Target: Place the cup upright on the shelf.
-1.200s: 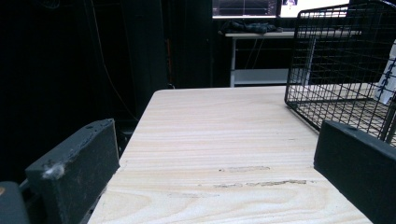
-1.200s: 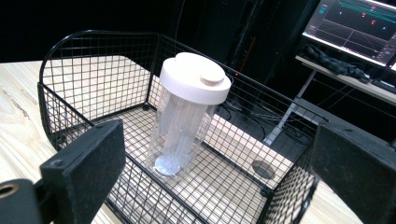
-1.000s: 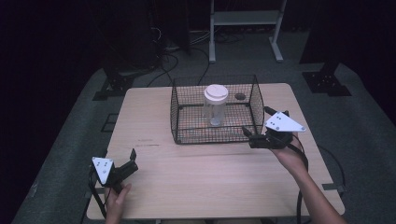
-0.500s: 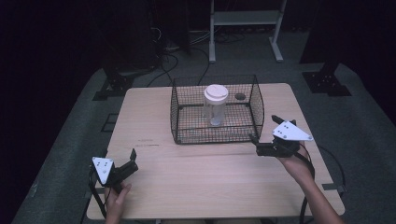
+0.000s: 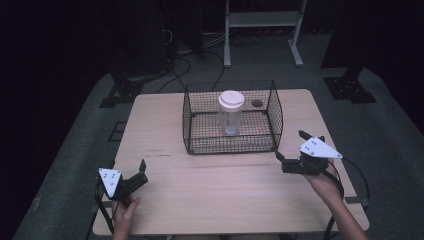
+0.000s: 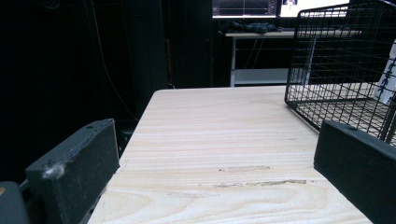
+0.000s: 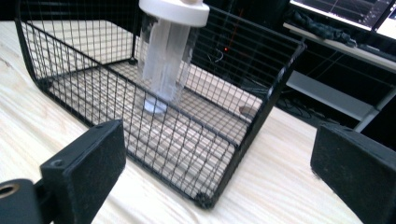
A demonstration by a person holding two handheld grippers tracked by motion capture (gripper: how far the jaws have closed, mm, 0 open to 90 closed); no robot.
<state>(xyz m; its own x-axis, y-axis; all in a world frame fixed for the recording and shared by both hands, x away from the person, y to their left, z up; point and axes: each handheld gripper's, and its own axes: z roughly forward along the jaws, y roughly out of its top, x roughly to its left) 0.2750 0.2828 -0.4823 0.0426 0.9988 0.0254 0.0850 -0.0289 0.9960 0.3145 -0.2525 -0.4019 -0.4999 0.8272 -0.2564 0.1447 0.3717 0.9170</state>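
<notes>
A black wire basket (image 5: 232,120) stands on the wooden table (image 5: 165,120), back of centre. Inside it a clear jar with a white lid (image 5: 231,111) stands upright. My right gripper (image 5: 289,145) hovers just off the basket's near right corner, open, nothing between its jaws. In the right gripper view the basket (image 7: 261,107) and the jar (image 7: 168,60) lie straight ahead of the open right gripper (image 7: 219,140). My left gripper (image 5: 141,172) rests near the table's front left, open and empty. In the left gripper view the basket (image 6: 336,60) is at the far right.
A small dark round spot (image 5: 257,103) lies on the table behind the basket. A white shelf frame (image 5: 262,30) and cables stand on the dark floor beyond the table. Bare wood (image 5: 220,190) lies between the two grippers.
My right gripper has drawn back from the basket's right side toward the near right of the table. The left gripper, the basket and the jar have not moved.
</notes>
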